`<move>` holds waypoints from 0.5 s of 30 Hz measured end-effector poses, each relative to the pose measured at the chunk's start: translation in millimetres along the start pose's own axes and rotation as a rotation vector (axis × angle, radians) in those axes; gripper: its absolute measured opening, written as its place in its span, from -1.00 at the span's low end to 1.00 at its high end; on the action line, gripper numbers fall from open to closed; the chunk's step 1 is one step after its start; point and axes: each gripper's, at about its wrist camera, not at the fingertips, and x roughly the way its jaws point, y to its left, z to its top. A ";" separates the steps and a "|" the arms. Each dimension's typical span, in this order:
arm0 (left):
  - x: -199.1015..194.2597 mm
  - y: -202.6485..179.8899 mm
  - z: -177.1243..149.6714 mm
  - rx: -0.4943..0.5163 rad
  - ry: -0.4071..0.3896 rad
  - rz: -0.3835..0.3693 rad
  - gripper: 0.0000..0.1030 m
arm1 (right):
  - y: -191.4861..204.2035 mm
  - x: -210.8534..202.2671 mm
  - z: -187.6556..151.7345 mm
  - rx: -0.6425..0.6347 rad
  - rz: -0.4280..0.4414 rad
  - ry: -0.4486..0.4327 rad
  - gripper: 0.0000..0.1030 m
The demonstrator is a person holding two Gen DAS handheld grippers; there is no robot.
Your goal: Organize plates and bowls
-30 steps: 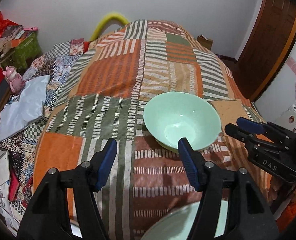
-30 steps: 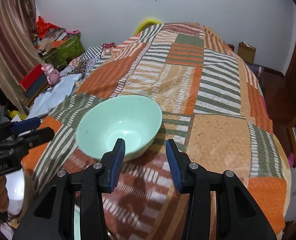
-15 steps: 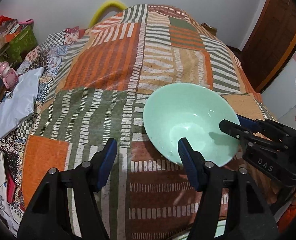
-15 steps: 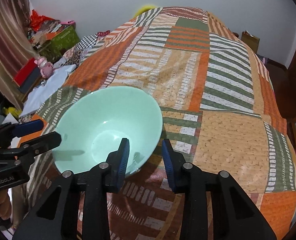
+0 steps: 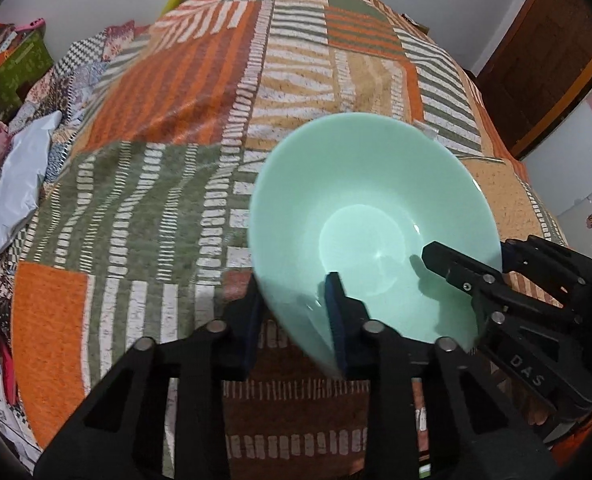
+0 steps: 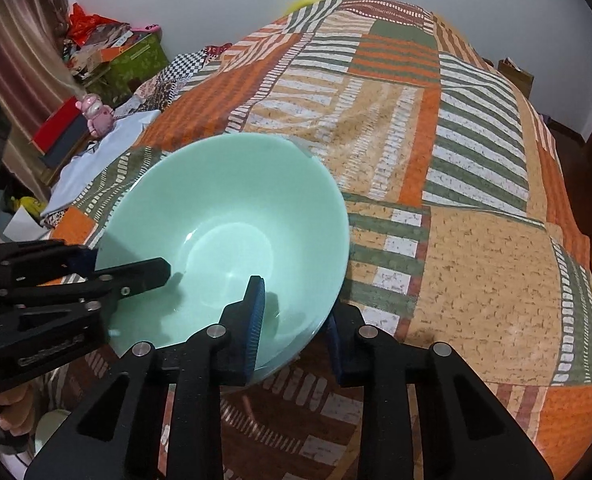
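Note:
A mint-green bowl [image 5: 372,208] sits on the patchwork bedspread, tilted toward me; it also shows in the right wrist view [image 6: 223,236]. My left gripper [image 5: 293,316] straddles its near-left rim, one finger inside and one outside, closed onto the wall. My right gripper [image 6: 296,320] straddles the near-right rim the same way, closed onto the wall. Each gripper appears from the side in the other's view, the right gripper [image 5: 476,276] and the left gripper [image 6: 107,276].
The patchwork bedspread [image 6: 436,160] covers a large bed. Boxes, a pink toy [image 6: 95,114] and clothes lie along the left side. A dark wooden door [image 5: 544,68] stands at the right. A pale plate edge [image 6: 51,426] shows at the lower left.
Both grippers have moved forward onto the bowl and closed on its rim from either side. The bowl now tilts and looks larger.

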 end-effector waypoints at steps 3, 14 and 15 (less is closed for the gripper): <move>2.4 -1.0 -1.4 0.002 0.005 0.000 -0.60 | 3.7 -2.0 -0.3 -0.007 -0.006 -0.009 -0.54; -32.3 -11.3 -15.0 0.034 -0.052 0.015 -0.60 | 15.0 -31.3 -7.0 -0.007 -0.007 -0.047 -0.55; -38.6 -12.1 -17.3 0.033 -0.062 0.012 -0.60 | 16.4 -35.6 -7.4 -0.009 -0.007 -0.054 -0.55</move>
